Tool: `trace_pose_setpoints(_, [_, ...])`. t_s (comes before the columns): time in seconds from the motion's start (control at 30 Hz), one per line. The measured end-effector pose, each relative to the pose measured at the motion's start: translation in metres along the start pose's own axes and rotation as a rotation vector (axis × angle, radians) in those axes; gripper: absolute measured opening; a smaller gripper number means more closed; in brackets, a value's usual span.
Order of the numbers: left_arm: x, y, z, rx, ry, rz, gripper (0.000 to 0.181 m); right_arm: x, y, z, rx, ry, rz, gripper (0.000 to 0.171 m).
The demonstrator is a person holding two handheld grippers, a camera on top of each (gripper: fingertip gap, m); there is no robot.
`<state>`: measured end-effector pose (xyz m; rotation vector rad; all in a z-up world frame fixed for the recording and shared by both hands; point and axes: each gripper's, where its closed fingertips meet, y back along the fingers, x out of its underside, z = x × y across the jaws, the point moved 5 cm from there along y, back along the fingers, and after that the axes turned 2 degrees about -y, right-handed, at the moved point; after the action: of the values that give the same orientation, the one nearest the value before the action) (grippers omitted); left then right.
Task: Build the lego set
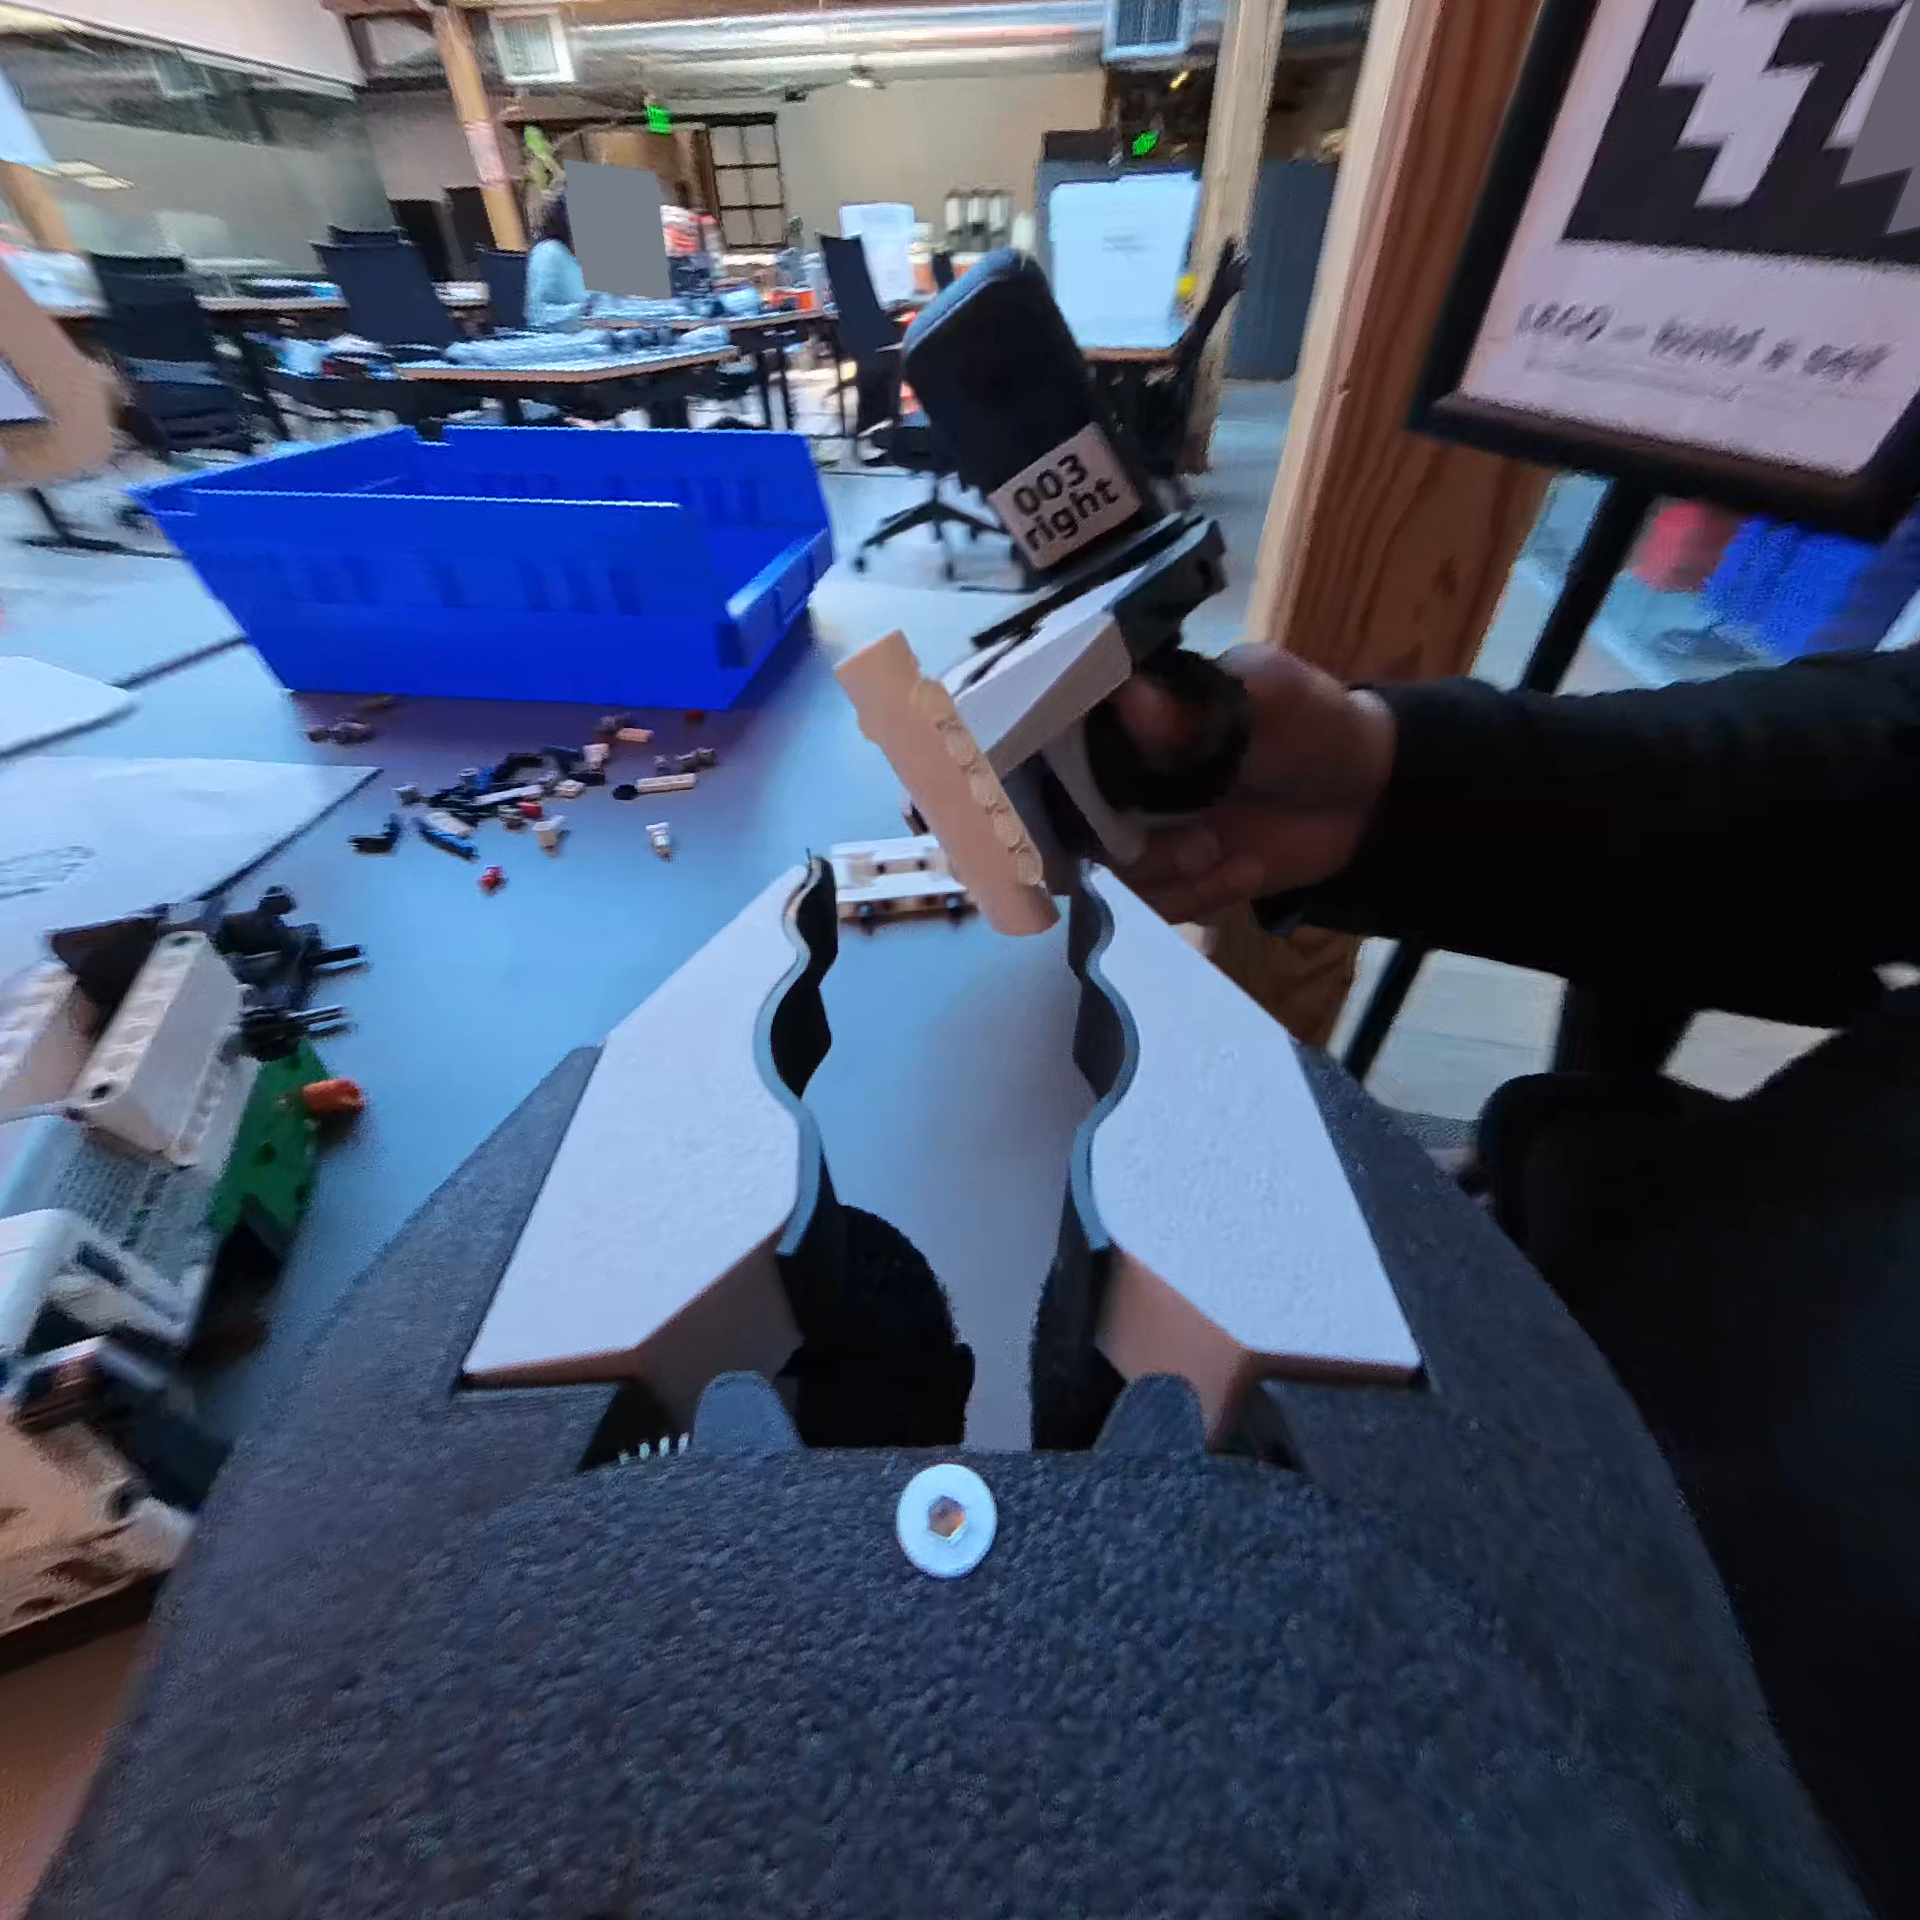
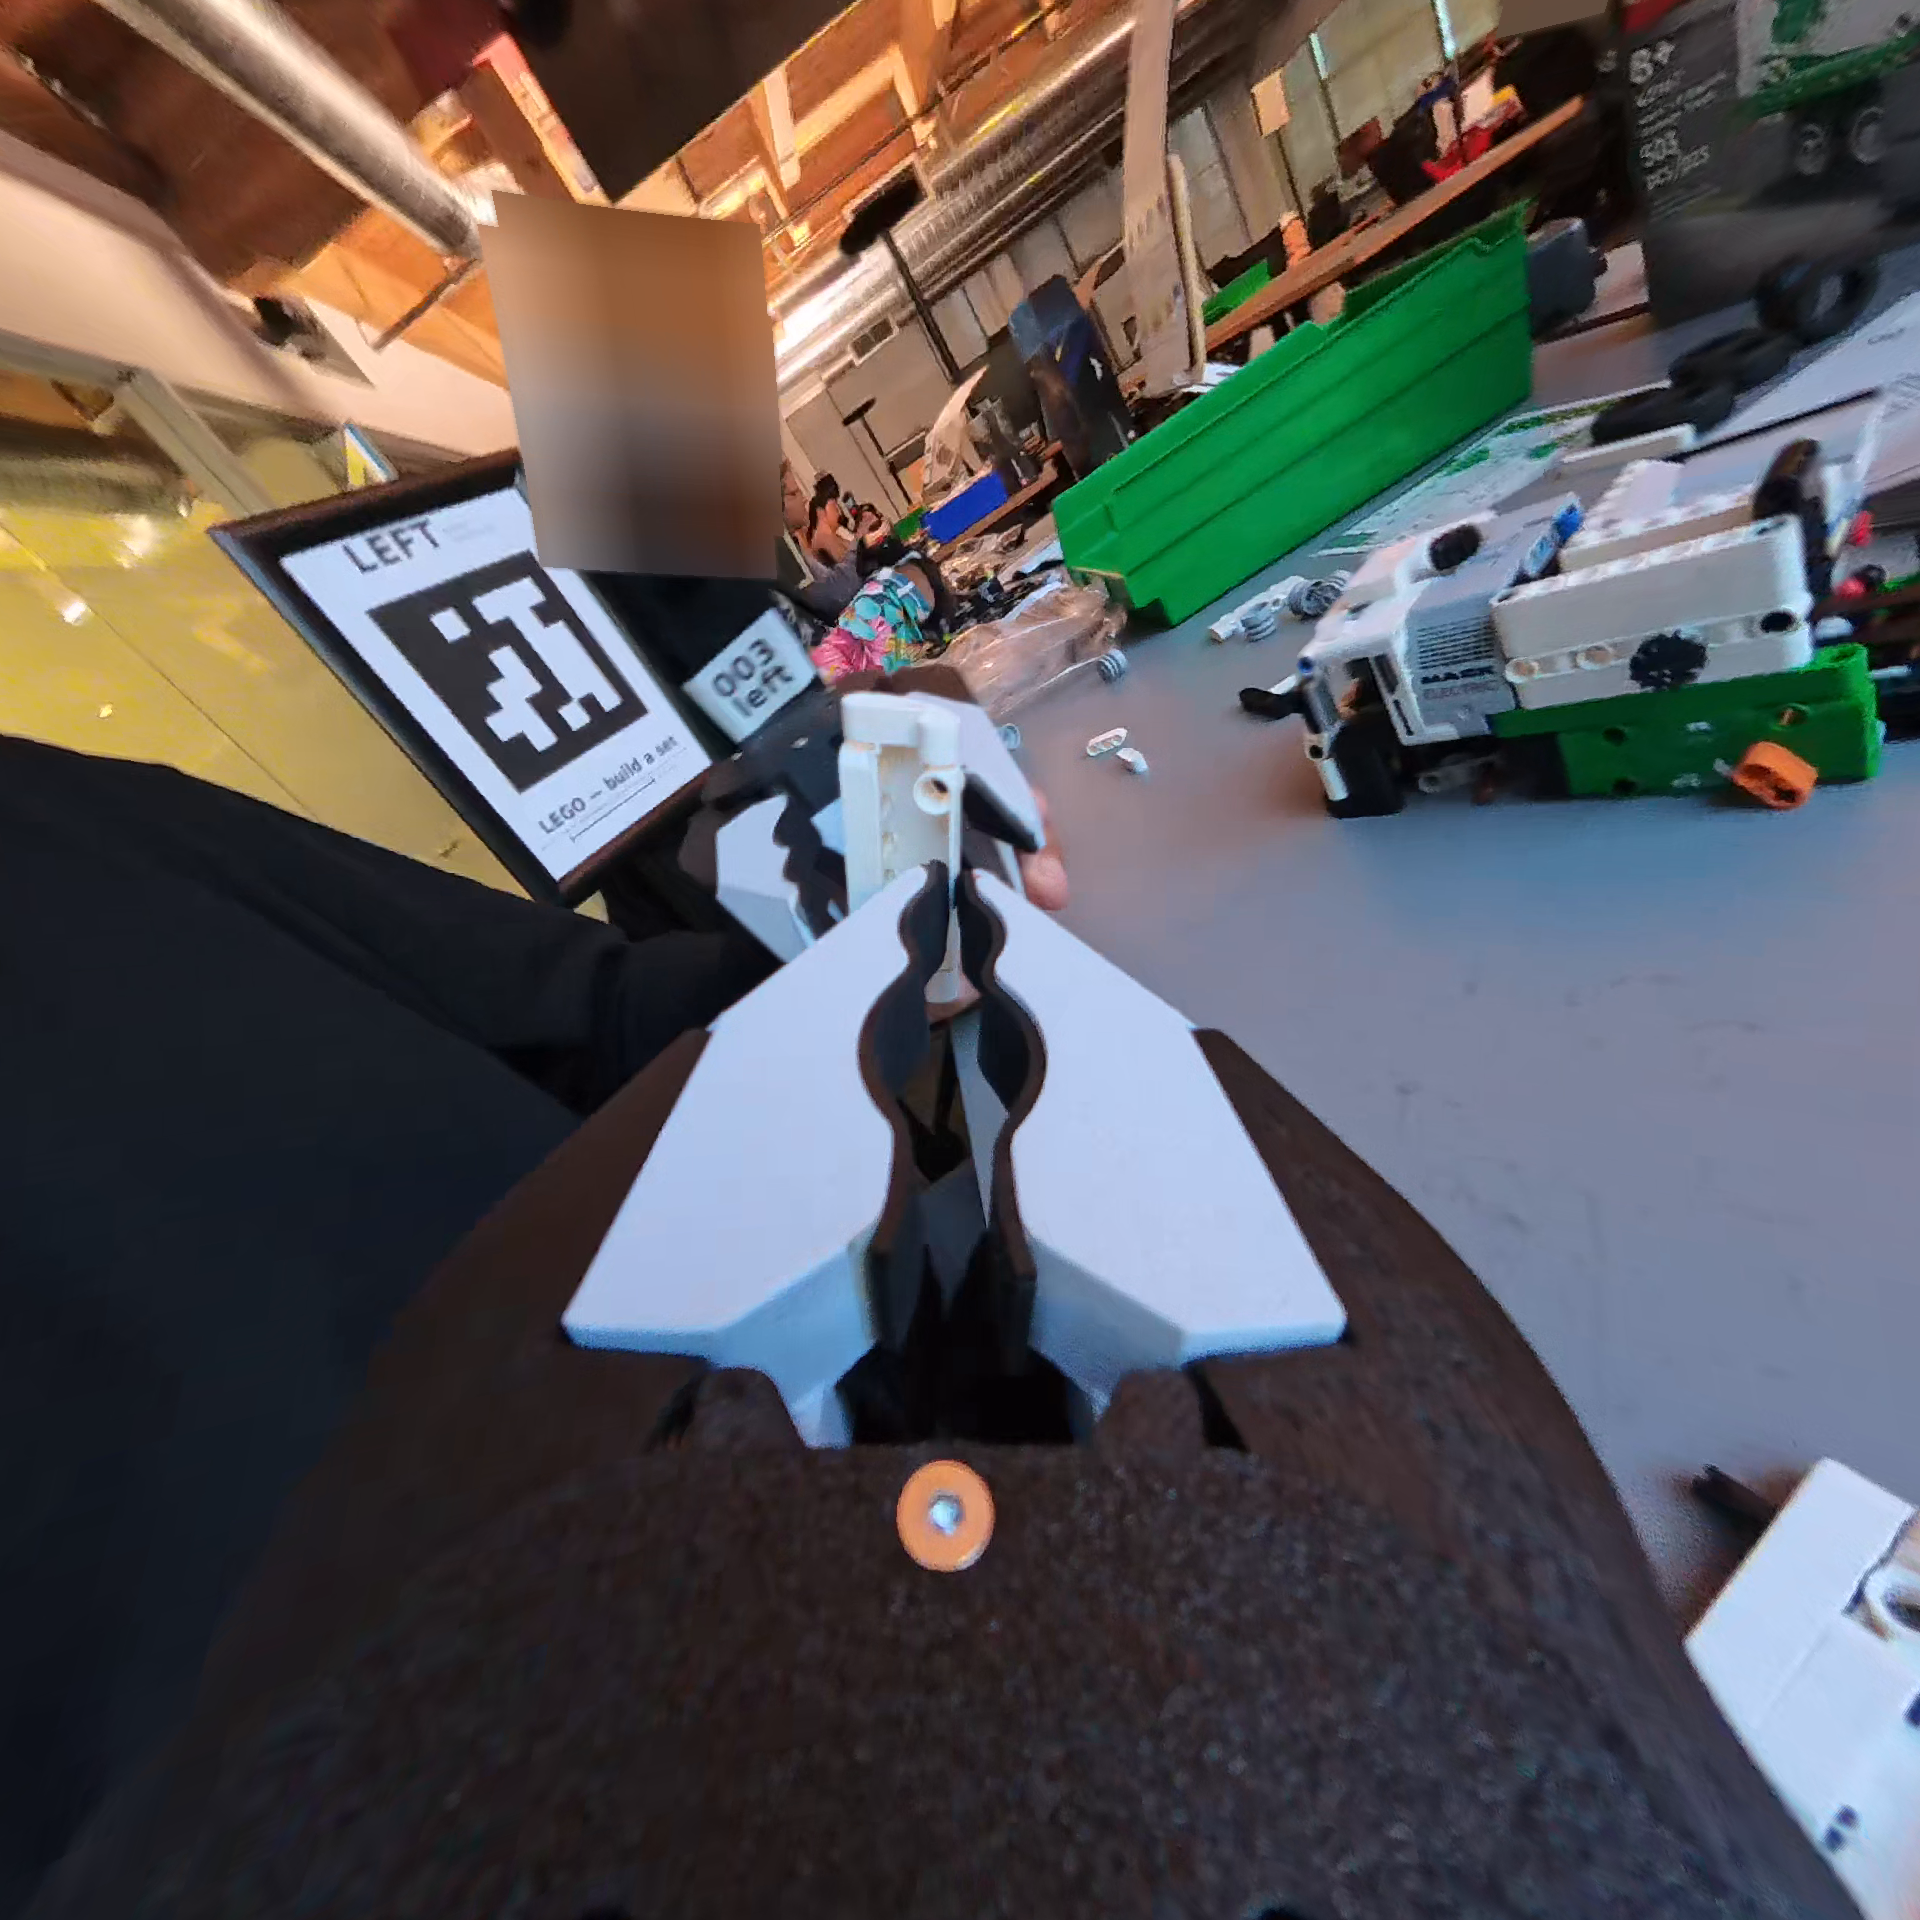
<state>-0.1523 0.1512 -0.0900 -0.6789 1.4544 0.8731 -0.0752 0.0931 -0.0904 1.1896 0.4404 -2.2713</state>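
Observation:
My right gripper (image 2: pixel 951 899) is shut on a long white studded beam (image 2: pixel 891 821) and holds it upright above the table. In the left wrist view the same beam (image 1: pixel 940 779) slants down from the right gripper (image 1: pixel 997 748), which a hand holds. My left gripper (image 1: pixel 951 894) is open and empty. The beam's lower end hangs just at its right fingertip. In the right wrist view the left gripper's fingers (image 2: pixel 758 873) stand apart on either side of the beam. A small white assembly (image 1: pixel 894 878) lies on the grey table (image 1: pixel 582 935) beyond the left fingertips.
A half-built white and green truck (image 2: pixel 1558 665) lies on the table and shows at the left in the left wrist view (image 1: pixel 177 1049). Loose small pieces (image 1: pixel 540 790) lie before a blue bin (image 1: pixel 499 561). A green bin (image 2: pixel 1309 457), a framed marker sign (image 2: pixel 509 665) and a white box (image 2: pixel 1829 1662) stand around. Only a small space, under 4 cm, lies between the two pairs of fingers.

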Motion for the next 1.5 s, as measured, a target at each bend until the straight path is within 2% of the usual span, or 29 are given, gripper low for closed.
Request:
trace_pose_setpoints(0.13, [0.004, 0.001, 0.001, -0.198, -0.254, 0.028, 0.043, 0.0, 0.003, -0.007, 0.044, -0.011, -0.027, 0.001])
trace_pose_setpoints(0.2, [0.001, 0.004, 0.001, -0.267, -0.302, -0.009, 0.037, -0.001, 0.005, -0.01, 0.149, 0.11, -0.035, 0.001])
trace_pose_setpoints(0.3, [-0.003, 0.005, 0.005, -0.254, -0.144, -0.014, 0.036, 0.001, 0.004, -0.006, 0.296, 0.378, 0.046, 0.001])
trace_pose_setpoints(0.4, [-0.003, 0.0, 0.0, -0.15, 0.001, 0.075, 0.032, 0.002, 0.0, 0.005, 0.384, 0.628, 0.097, 0.001])
trace_pose_setpoints(0.53, [-0.002, -0.001, -0.005, -0.174, -0.03, 0.179, 0.009, 0.006, -0.006, 0.016, 0.515, 0.946, 0.228, 0.001])
trace_pose_setpoints(0.67, [0.004, -0.002, -0.008, -0.188, -0.052, 0.273, 0.009, 0.013, -0.011, 0.026, 0.613, 1.213, 0.34, 0.001])
trace_pose_setpoints(0.77, [0.007, -0.005, -0.011, -0.175, -0.048, 0.278, 0.008, 0.02, -0.017, 0.035, 0.615, 1.32, 0.374, 0.001])
trace_pose_setpoints(0.83, [0.007, -0.006, -0.01, -0.175, -0.024, 0.258, 0.007, 0.021, -0.017, 0.034, 0.639, 1.323, 0.374, 0.001])
trace_pose_setpoints(0.93, [0.003, -0.006, -0.011, -0.158, -0.011, 0.194, 0.006, 0.016, -0.013, 0.037, 0.607, 1.2, 0.298, 0.003])
trace_pose_setpoints(1.07, [0.0, -0.004, -0.009, -0.166, 0.003, 0.13, 0.006, 0.006, 0.001, 0.038, 0.459, 0.935, 0.207, 0.029])
trace_pose_setpoints(1.23, [-0.013, 0.003, -0.007, -0.044, 0.176, -0.008, 0.006, 0.004, 0.007, 0.026, 0.355, 0.687, 0.19, 0.027])
trace_pose_setpoints(1.3, [-0.014, 0.002, -0.01, 0.014, 0.237, -0.04, 0.006, 0.005, 0.002, 0.029, 0.29, 0.628, 0.15, 0.021])
trace_pose_setpoints(1.37, [-0.014, 0.002, -0.013, 0.061, 0.275, -0.058, 0.006, 0.006, 0.002, 0.033, 0.217, 0.578, 0.122, 0.009])
trace_pose_setpoints(1.5, [-0.013, 0.002, -0.024, 0.217, 0.308, -0.029, 0.006, 0.011, 0.007, 0.04, 0.051, 0.475, 0.203, 0.007])
